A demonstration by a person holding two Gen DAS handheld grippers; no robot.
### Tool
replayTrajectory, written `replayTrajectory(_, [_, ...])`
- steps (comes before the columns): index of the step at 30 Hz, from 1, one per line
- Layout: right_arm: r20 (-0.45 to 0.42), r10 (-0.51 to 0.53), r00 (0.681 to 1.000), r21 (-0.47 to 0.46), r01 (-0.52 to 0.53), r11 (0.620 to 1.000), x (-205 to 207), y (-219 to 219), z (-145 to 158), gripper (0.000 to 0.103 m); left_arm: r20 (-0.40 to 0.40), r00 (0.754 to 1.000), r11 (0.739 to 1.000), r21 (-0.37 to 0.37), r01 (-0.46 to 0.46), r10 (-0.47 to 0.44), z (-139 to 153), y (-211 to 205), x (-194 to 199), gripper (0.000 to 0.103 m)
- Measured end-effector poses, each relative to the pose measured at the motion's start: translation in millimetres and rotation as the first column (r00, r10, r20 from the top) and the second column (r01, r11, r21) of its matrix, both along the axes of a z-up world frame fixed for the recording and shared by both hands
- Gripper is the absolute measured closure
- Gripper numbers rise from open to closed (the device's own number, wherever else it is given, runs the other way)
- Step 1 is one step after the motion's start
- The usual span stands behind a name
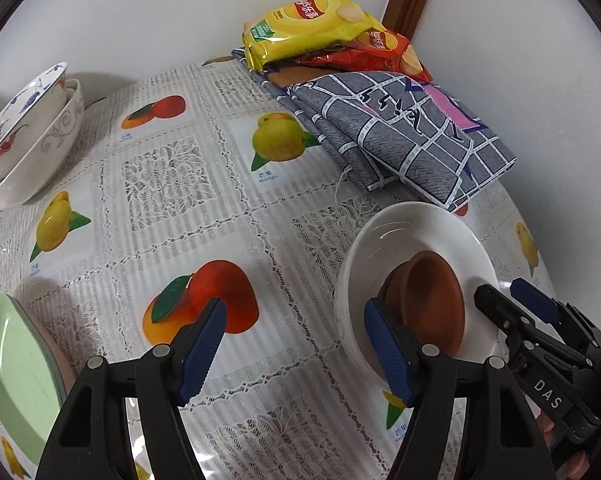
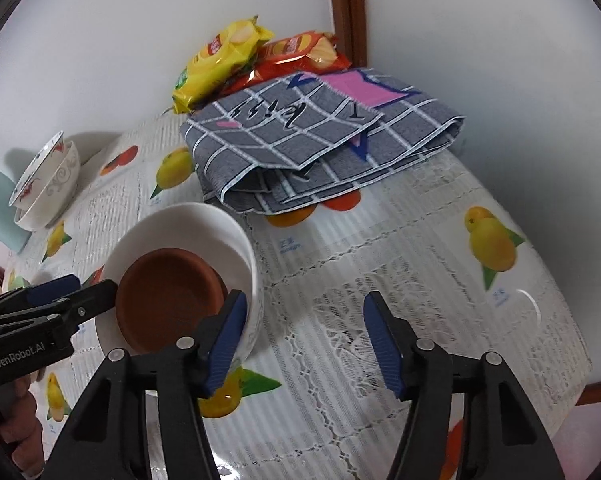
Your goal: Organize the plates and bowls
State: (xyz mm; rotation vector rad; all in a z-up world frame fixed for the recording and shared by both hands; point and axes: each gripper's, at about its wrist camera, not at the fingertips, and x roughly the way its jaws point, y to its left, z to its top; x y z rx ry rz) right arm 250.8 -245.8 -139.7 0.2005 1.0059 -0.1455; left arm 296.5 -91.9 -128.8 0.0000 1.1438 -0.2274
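I see the white bowl (image 1: 412, 240) on the tablecloth (image 1: 236, 216) with a brown saucer (image 1: 432, 300) inside. My left gripper (image 1: 296, 348) hangs open and empty beside it. My right gripper (image 2: 304, 340) is open too, its left finger at the bowl's rim, nothing held.

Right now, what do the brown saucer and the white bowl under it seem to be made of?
The brown saucer looks like unglazed terracotta: matte, even reddish-brown, no shine. The white bowl looks like glazed ceramic or porcelain: smooth, glossy, with soft light streaks on its inner wall. It could also be melamine; the look alone leaves that open.
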Motion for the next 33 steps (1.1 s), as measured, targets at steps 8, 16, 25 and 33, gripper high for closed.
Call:
replayTrajectory(8, [-0.054,0.02,0.998,-0.006,-0.02,1.0,14,6,-16,0.044,-0.033,0.999,1.0,0.025,0.018,-0.017,-12,-5,6,0.041])
replayTrajectory(16, [-0.056,0.024,0.998,-0.002,-0.024,1.0,20,5,-20,0.042,-0.058,0.998,0.999,0.024,0.021,-0.02,-24,-9,11,0.041])
replayTrajectory(25, [-0.021,-0.01,1.0,0.093,0.012,0.996,17,-6,-26,0.041,-0.047,0.999,0.999,-0.045,0.014,-0.016,-28,-7,10,0.052])
replayTrajectory(33, [0.027,0.051,0.998,0.068,-0.053,0.996,17,11,-20,0.076,-0.011,0.996,0.994,-0.058,0.09,-0.091,-23,-22,3,0.087])
